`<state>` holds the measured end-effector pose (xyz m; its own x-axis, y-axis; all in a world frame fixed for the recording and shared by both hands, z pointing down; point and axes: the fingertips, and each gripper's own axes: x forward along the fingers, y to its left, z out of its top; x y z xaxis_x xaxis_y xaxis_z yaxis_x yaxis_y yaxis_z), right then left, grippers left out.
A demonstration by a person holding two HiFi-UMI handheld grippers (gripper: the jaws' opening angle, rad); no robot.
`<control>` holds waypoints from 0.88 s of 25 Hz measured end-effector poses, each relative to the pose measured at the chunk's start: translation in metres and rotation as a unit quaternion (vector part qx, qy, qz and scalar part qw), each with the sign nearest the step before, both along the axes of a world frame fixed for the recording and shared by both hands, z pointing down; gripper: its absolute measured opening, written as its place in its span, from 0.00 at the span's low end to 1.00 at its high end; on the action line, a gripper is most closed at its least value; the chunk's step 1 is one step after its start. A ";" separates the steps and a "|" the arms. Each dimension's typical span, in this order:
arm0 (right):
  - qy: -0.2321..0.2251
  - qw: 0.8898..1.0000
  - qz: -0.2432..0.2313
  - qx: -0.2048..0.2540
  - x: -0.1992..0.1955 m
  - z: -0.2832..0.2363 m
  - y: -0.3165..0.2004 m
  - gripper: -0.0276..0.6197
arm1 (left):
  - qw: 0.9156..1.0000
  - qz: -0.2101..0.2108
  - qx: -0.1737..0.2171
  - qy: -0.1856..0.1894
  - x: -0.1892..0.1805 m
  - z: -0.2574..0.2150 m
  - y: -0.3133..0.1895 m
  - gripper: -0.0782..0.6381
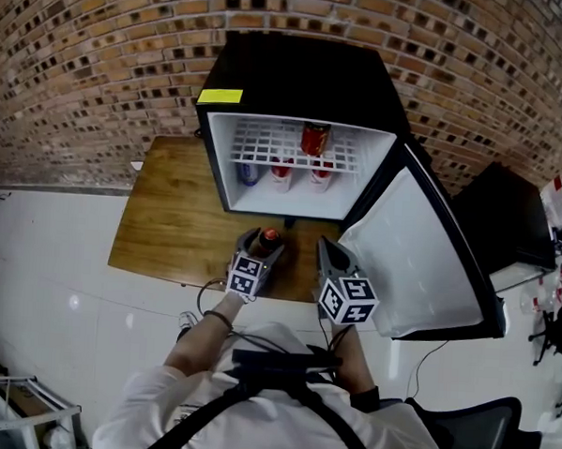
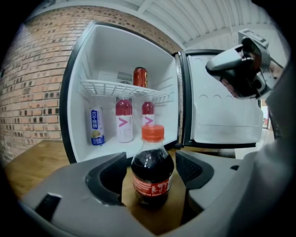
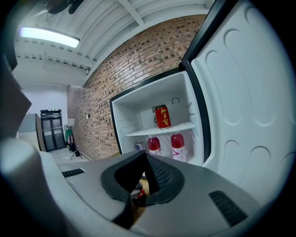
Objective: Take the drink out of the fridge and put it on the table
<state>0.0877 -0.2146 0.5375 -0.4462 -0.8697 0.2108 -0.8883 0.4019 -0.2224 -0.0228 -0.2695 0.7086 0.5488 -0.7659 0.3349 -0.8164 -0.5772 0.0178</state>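
Small plastic bottle of dark cola with an orange-red cap (image 2: 151, 173) stands upright on the brown wooden surface (image 1: 168, 222), just in front of the open fridge and outside it. It sits between the jaws of the left tool (image 1: 264, 242), but the jaws are spread and a gap shows on each side of the bottle, so the pads do not press on it.

Right tool (image 1: 325, 245) hangs beside the left one, near the fridge door. Its jaws are closed together with nothing between them.

Black compact fridge (image 1: 298, 79) stands on the same surface against the brick wall (image 1: 83, 58), its white-lined door (image 1: 420, 254) swung wide to the right.

Inside:
- a red can (image 1: 315, 137) on the white wire shelf (image 1: 266, 152)
- below it, two bottles of pink-red drink (image 2: 124, 121) side by side
- left of them, a blue-and-white can (image 2: 96, 126)
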 end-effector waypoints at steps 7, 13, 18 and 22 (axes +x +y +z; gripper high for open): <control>-0.003 1.000 -0.003 0.002 -0.003 -0.001 -0.001 0.06 | 0.996 -0.030 0.051 0.070 -0.024 -0.084 0.012 0.63; -0.003 1.000 -0.010 0.004 -0.009 -0.003 0.000 0.06 | 0.994 -0.065 0.037 0.075 -0.042 -0.126 0.024 0.29; -0.001 1.000 -0.012 0.004 -0.010 -0.002 0.000 0.06 | 0.993 -0.078 0.028 0.081 -0.052 -0.143 0.030 0.11; 0.001 1.000 -0.012 0.001 -0.012 0.000 -0.001 0.06 | 0.992 -0.086 0.019 0.094 -0.059 -0.145 0.029 0.11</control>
<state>0.0756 -0.2159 0.5374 -0.4667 -0.8594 0.2091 -0.8787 0.4237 -0.2198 -0.0816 -0.2407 0.5638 0.4592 -0.8636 0.2084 -0.8870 -0.4330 0.1603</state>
